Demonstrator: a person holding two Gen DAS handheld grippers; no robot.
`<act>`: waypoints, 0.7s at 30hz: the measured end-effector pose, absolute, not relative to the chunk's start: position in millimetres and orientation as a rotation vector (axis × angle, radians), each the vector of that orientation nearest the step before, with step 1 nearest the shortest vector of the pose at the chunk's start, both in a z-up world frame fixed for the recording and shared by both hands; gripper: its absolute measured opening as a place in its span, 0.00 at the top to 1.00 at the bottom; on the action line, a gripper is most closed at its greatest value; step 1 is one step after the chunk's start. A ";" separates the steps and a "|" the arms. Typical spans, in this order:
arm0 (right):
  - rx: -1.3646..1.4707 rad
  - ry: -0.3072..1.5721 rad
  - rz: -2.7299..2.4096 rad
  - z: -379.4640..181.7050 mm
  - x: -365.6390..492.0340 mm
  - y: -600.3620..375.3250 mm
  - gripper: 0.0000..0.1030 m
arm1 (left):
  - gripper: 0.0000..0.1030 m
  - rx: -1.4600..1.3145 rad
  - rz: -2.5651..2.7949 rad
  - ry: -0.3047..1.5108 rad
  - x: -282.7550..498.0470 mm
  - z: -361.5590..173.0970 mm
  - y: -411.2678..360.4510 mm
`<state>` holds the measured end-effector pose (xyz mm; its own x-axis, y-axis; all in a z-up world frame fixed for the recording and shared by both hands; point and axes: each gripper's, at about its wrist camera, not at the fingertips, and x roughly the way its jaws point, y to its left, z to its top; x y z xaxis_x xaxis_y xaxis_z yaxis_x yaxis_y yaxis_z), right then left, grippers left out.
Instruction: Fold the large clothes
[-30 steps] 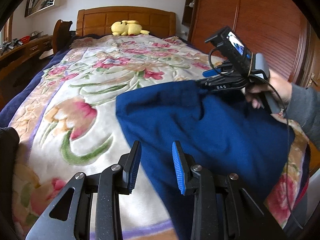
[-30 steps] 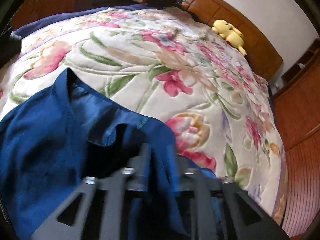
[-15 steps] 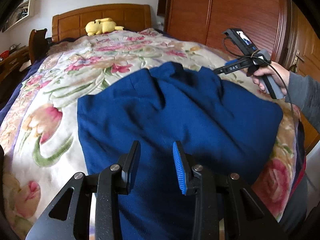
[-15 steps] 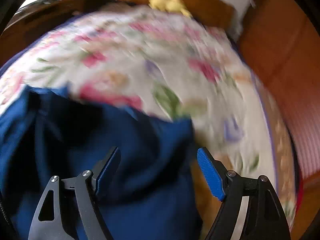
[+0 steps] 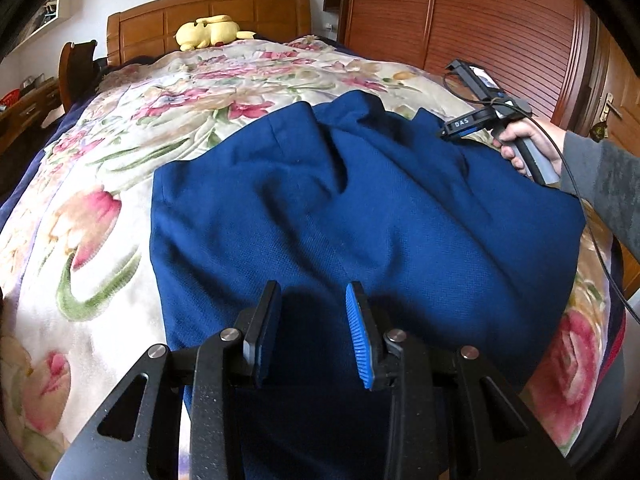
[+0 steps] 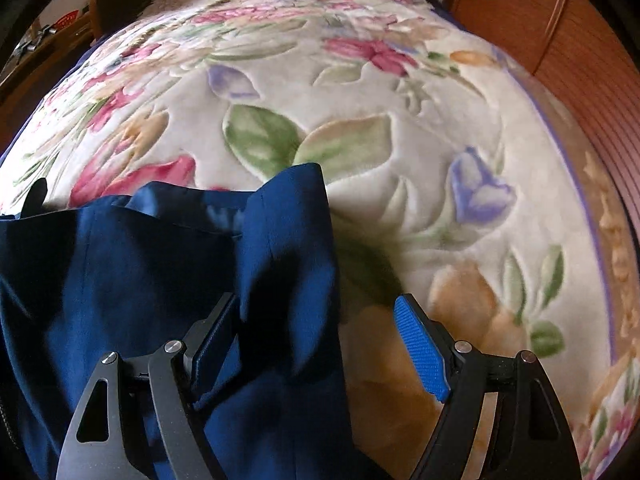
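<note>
Blue garment [image 6: 168, 280] (on bed) lies between right gripper [image 6: 320, 344] closing fingers.

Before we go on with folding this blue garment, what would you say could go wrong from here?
1. The blue garment lies bunched near its top edge; folding now may trap creases.
2. The right gripper is closing with cloth only beside one finger, so it may catch too little.
3. The garment's near part hangs over the floral blanket edge and could slide.

My left gripper [image 5: 314, 334] points steeply downward, its fingers [image 5: 360, 336] parted with a moderate gap and nothing pressed between the pads. My right gripper [image 6: 320, 344] also tilts downward; its fingers [image 6: 420, 350] stand wide and are closing. My right hand [image 5: 528, 146] grips its handle, grey sleeve [image 5: 600, 184] behind.
</note>
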<state>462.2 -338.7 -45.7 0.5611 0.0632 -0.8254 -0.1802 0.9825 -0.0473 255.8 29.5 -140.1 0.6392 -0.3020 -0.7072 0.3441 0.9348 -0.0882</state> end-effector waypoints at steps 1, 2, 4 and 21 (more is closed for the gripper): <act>-0.128 0.970 0.164 -47.1 462.7 -336.1 0.43 | 0.67 0.057 -0.368 0.798 255.4 -140.9 29.2; -0.139 0.964 0.176 -47.4 462.2 -332.6 0.57 | 0.67 0.059 -0.367 0.801 255.9 -141.6 28.3; -0.177 0.935 0.197 -42.5 456.9 -325.1 0.89 | 0.67 0.065 -0.363 0.804 257.0 -142.0 26.5; -0.181 0.799 0.059 -14.0 401.9 -351.6 0.35 | 0.67 0.067 -0.361 0.809 256.3 -142.7 25.2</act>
